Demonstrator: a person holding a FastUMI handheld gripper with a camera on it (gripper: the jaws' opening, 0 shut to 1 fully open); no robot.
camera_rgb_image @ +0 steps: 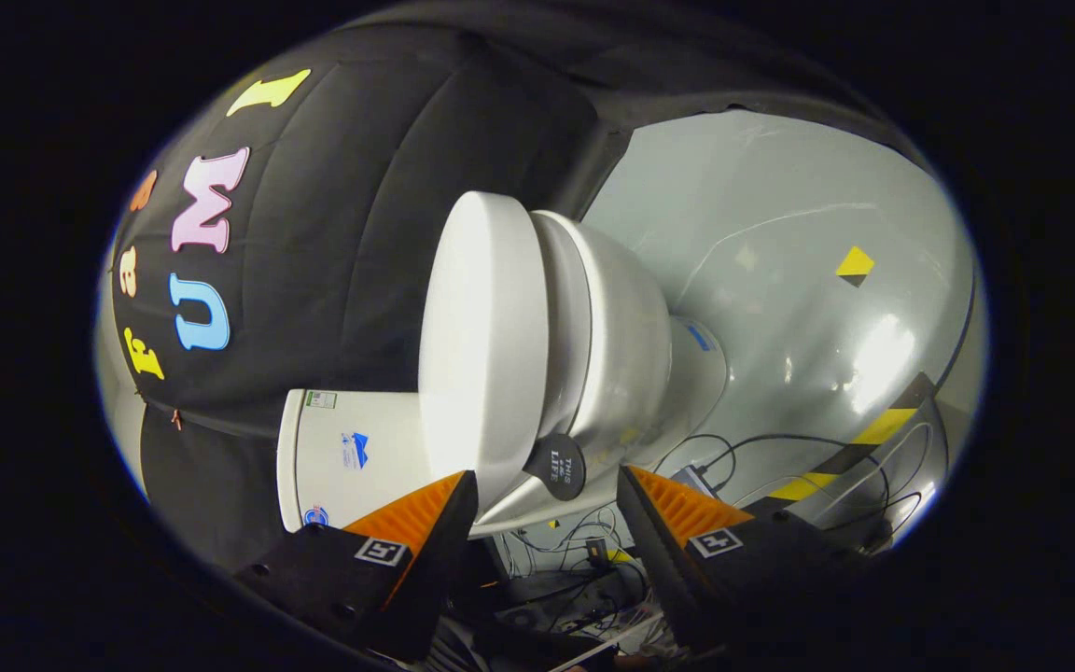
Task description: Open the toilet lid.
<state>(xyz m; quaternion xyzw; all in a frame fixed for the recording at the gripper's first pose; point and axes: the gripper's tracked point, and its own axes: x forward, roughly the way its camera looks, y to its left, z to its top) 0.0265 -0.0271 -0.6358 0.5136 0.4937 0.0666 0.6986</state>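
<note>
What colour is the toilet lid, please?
White, plain, best seen in the gripper view: toilet lid.

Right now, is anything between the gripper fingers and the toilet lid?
Nothing visible blocks it. The gripper is open, and the closed toilet lid lies just ahead of its fingers, with a small dark round tag at the lid's edge between them.

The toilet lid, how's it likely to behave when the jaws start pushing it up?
The toilet lid looks like a stiff, glossy slab, so it should probably move as one piece without flexing. That shine suggests it could slip against a push. The round dark tab at its rim, just ahead of the open gripper, may offer surer purchase.
</note>
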